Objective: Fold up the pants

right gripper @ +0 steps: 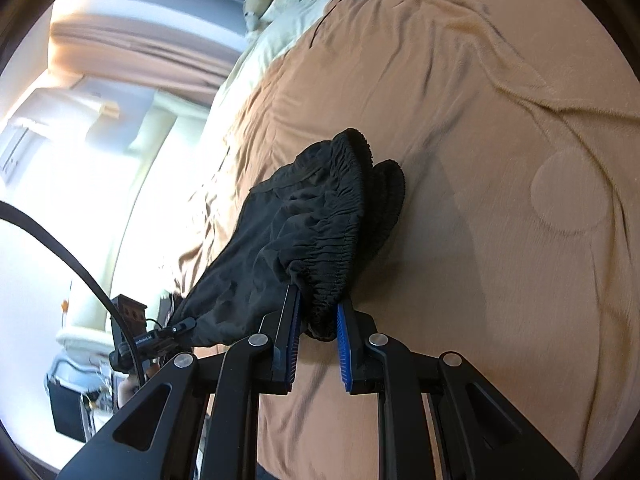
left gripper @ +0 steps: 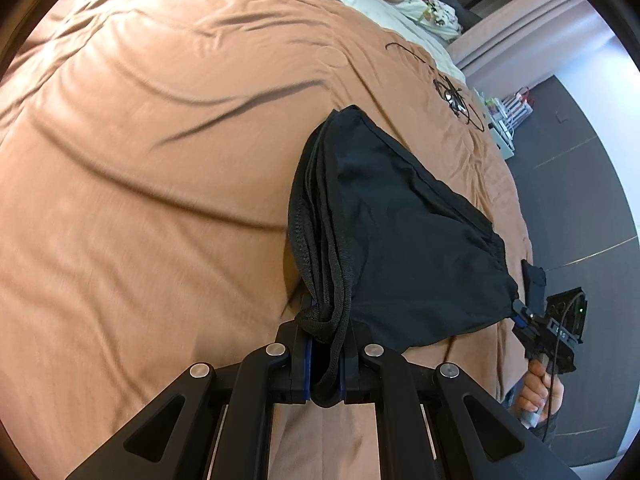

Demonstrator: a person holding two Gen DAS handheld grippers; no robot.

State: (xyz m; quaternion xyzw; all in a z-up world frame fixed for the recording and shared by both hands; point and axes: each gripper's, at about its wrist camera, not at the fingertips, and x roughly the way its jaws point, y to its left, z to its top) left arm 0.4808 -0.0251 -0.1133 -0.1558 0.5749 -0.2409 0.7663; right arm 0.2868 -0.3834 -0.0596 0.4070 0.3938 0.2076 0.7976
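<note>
While both jaws pinch it, black pants (left gripper: 400, 216) hang between — above bedspread (left gripper: 140, 160).

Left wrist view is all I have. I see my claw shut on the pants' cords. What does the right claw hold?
Observer: The right claw grips the pants at the gathered elastic band.
Operator: Are its fingers fully closed?
Observer: No, a gap stays between them, filled with bunched fabric.
Operator: What is beyond the bed on that side?
Observer: A bright window, past the bed edge.
</note>
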